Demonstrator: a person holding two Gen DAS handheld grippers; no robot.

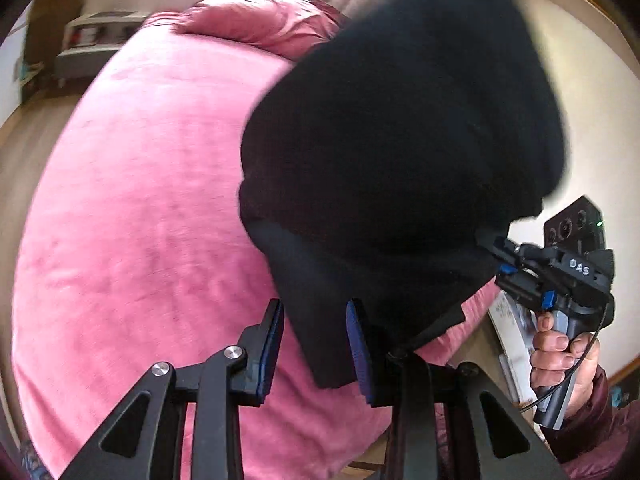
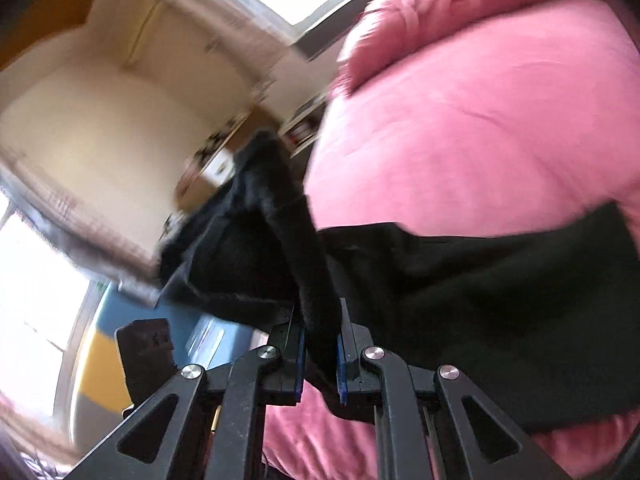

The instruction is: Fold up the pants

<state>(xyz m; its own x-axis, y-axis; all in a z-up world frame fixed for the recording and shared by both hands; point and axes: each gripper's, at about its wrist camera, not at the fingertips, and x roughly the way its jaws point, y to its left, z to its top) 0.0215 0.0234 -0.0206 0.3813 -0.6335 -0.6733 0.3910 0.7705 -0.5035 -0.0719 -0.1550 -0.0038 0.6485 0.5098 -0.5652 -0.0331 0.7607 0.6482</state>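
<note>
The black pants [image 1: 400, 140] hang lifted above the pink bed cover [image 1: 140, 200], blurred by motion. In the left wrist view a corner of their waistband drops between the fingers of my left gripper [image 1: 314, 308]. Its jaws stand apart, with pink showing between the left pad [image 1: 272, 352] and the cloth. Further right, a hand [image 1: 560, 352] holds my right gripper [image 1: 492, 248] pinching the pants' edge. In the right wrist view, my right gripper [image 2: 322, 352] is shut on a bunched fold of the pants [image 2: 480, 300], which spread rightward over the bed cover [image 2: 480, 120].
A crumpled pink quilt [image 1: 260, 20] lies at the far end of the bed. A low shelf [image 1: 92, 36] stands against the wall beyond it. Papers or books [image 1: 512, 328] sit beside the bed near the hand. A blue and yellow surface [image 2: 100, 360] shows below a bright window.
</note>
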